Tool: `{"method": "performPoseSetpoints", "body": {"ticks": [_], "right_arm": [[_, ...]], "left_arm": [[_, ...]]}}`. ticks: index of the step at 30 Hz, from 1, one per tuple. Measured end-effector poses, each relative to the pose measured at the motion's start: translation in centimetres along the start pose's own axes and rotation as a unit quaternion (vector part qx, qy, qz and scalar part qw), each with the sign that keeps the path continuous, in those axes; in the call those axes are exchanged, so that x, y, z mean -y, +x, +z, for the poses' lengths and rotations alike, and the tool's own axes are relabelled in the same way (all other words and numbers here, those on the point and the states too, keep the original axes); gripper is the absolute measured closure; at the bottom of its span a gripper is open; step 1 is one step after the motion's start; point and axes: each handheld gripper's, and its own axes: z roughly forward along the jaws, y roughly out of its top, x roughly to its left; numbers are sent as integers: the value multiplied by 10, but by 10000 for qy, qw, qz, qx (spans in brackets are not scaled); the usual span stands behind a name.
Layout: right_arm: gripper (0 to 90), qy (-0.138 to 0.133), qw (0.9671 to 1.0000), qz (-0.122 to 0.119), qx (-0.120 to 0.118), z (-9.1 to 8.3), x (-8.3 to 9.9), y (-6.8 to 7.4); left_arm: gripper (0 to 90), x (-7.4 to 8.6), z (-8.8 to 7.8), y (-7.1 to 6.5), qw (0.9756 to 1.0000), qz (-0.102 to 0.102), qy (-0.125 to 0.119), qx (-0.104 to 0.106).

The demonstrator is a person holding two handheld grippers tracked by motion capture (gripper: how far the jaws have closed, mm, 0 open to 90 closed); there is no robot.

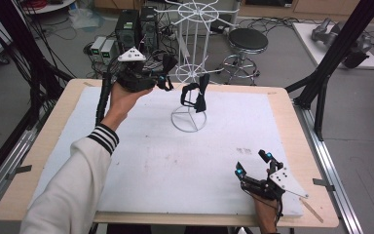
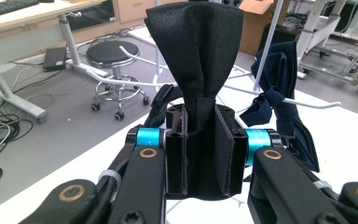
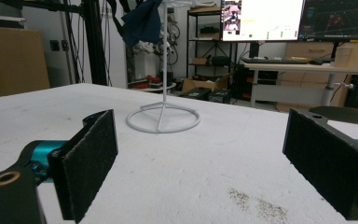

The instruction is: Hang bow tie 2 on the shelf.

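Right gripper (image 1: 253, 165) low over white foam-topped table (image 1: 141, 161), felt-faced jaws spread; left gripper (image 2: 200, 154) pinching woven black cloth (image 2: 193, 51) beside white wire rack (image 1: 190, 73); grey floor behind.

Even, diffuse indoor light is seen throughout, with only soft, faint shadows cast on the white foam-covered table top (image 1: 141, 161). Mild glare is given off by the lit computer monitor (image 3: 262, 18). The close black padded jaws are rendered slightly soft, and straight lines are bent towards the edges.
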Motion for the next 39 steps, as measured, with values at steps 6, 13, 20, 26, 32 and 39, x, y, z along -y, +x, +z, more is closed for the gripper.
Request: {"method": "performPoseSetpoints", "body": {"ticks": [6,13,20,26,32,39], "right_arm": [[95,-3,10000,3,0,0,0,0],[95,-3,10000,0,-1,0,0,0],[95,1,10000,10,5,0,0,0],[95,-12,10000,-1,6,0,0,0],[95,-16,10000,10,6,0,0,0],[95,-23,10000,2,1,0,0,0]], "left_arm": [[758,4,7,-2,10000,6,37,33],[757,11,12,-3,9999,-34,123,55],[757,15,16,-3,9998,-16,174,44],[756,26,18,1,9996,-150,226,36],[755,32,21,2,9994,-186,292,38],[718,32,22,1,9993,-178,333,36]]}}
